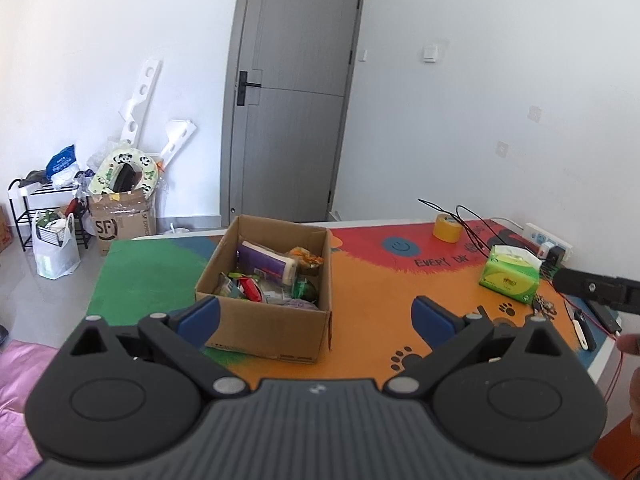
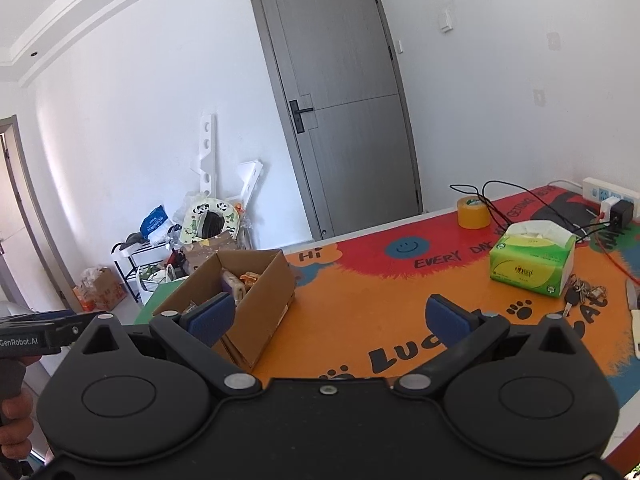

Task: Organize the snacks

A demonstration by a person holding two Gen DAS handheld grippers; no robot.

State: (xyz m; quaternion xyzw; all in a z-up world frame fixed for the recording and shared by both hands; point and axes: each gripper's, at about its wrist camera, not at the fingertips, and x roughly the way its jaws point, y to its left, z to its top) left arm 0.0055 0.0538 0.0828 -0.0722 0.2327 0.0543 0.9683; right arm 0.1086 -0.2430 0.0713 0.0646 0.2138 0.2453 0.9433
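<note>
An open cardboard box (image 1: 276, 320) stands on the colourful table and holds several snack packets, among them a purple and cream pack (image 1: 266, 266) and a red and green one (image 1: 246, 286). My left gripper (image 1: 316, 316) is open and empty, held just in front of the box. The box also shows in the right wrist view (image 2: 256, 300), at the left. My right gripper (image 2: 330, 318) is open and empty above the orange part of the table, to the right of the box.
A green tissue box (image 2: 532, 262), a yellow tape roll (image 2: 474, 212), keys (image 2: 584, 294), black cables and a white power strip (image 2: 610, 194) lie on the table's right side. Cartons, bags and a shoe rack (image 1: 48, 216) stand on the floor by the door.
</note>
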